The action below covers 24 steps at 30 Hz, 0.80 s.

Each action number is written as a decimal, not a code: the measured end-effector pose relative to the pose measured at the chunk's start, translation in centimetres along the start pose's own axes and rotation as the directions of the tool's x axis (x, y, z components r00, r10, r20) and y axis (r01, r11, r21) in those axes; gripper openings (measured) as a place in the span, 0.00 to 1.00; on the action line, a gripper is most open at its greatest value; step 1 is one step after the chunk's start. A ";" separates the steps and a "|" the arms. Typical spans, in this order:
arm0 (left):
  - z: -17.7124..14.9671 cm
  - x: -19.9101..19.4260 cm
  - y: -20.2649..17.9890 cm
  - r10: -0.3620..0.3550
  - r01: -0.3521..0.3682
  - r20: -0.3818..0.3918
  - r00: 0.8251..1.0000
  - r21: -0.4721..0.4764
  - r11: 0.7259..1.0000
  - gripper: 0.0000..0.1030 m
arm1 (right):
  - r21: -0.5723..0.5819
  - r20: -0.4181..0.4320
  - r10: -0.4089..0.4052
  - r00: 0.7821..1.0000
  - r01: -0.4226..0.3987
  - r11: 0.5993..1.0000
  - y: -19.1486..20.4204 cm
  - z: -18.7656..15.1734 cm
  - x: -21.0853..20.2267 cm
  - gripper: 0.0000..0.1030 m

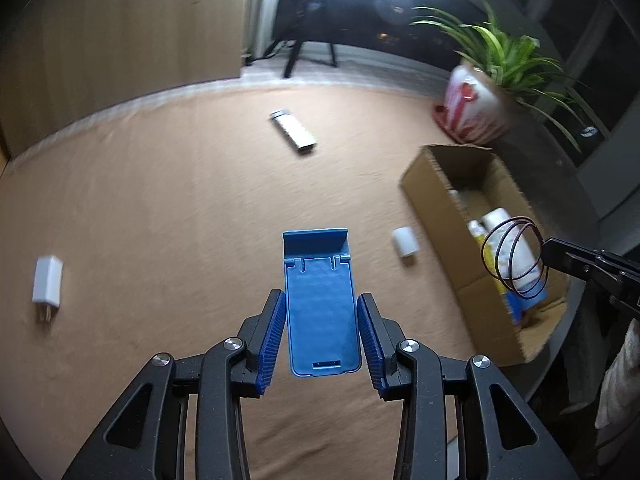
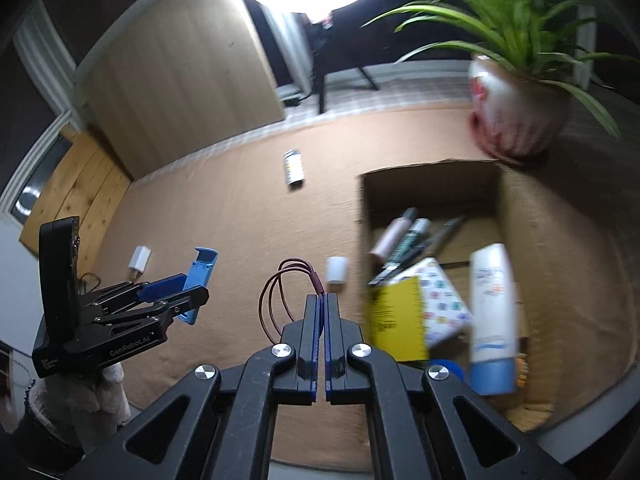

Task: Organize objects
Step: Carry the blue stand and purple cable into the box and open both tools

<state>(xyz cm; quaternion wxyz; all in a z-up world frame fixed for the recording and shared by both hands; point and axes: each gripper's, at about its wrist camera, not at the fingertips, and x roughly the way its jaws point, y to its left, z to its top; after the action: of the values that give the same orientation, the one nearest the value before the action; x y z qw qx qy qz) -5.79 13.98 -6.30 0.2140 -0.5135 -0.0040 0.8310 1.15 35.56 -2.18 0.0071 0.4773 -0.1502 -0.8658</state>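
A: Clearly, from the left wrist view, the blue phone stand (image 1: 320,300) is clamped between the ribbed pads of the left gripper (image 1: 321,334) and is held above the brown cloth (image 1: 160,200), to the left of the cardboard box (image 1: 500,332). Only its side edges are pinched, so a slip is risked if it is swung quickly.

B: And the wire coil (image 1: 514,258)?

A: It is seen over the box, pinched at one edge by the right gripper (image 1: 550,252). A loop could be snagged on the box wall.

B: From the right wrist view?

A: The jaws of the right gripper (image 2: 322,298) are pressed together on the wire coil (image 2: 286,292), left of the cardboard box (image 2: 436,176). The coil is gripped only at its sleeve, so it could be pulled loose. The white cylinder (image 2: 336,270), just beside the box, could be knocked by the dangling loops.
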 end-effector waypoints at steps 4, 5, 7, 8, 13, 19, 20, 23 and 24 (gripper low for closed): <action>1.3 0.5 -3.0 -0.026 0.026 0.004 1.000 0.051 0.998 0.38 | 0.035 0.022 -0.033 0.999 0.032 0.999 -2.0 -0.4 -1.6 0.02; 1.6 0.7 -3.8 -0.031 0.031 0.004 1.000 0.068 0.997 0.38 | 0.042 0.026 -0.040 0.999 0.039 0.998 -2.3 -0.5 -1.8 0.02; 2.2 1.0 -5.5 -0.038 0.038 0.006 0.999 0.103 0.994 0.38 | 0.056 0.032 -0.054 0.998 0.052 0.997 -3.1 -0.8 -2.4 0.02; 2.4 1.3 -6.2 -0.042 0.040 0.008 0.999 0.116 0.992 0.38 | 0.062 0.035 -0.059 0.998 0.057 0.996 -3.5 -0.9 -2.6 0.02; 3.6 2.2 -9.7 -0.058 0.055 0.016 0.998 0.178 0.982 0.38 | 0.099 0.042 -0.089 0.995 0.085 0.991 -5.4 -1.6 -3.5 0.02; 4.5 3.5 -13.2 -0.076 0.069 0.020 0.997 0.230 0.971 0.38 | 0.129 0.037 -0.107 0.994 0.101 0.986 -7.2 -2.3 -4.0 0.02; 4.6 3.6 -13.8 -0.079 0.072 0.019 0.997 0.238 0.968 0.38 | 0.133 0.035 -0.109 0.993 0.103 0.986 -7.4 -2.4 -4.0 0.02; 4.9 4.2 -15.3 -0.091 0.085 0.015 0.996 0.259 0.962 0.38 | 0.145 0.031 -0.112 0.993 0.107 0.984 -8.1 -2.6 -4.0 0.02; 4.9 4.3 -15.7 -0.093 0.086 0.014 0.996 0.264 0.961 0.38 | 0.148 0.029 -0.113 0.993 0.107 0.983 -8.3 -2.6 -4.0 0.02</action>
<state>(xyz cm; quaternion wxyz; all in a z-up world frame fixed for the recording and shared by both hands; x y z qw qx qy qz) -6.14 30.79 -4.12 0.3177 -0.4690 0.0804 0.8202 6.56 43.41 -2.44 -0.0786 0.4677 -0.1866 -0.8604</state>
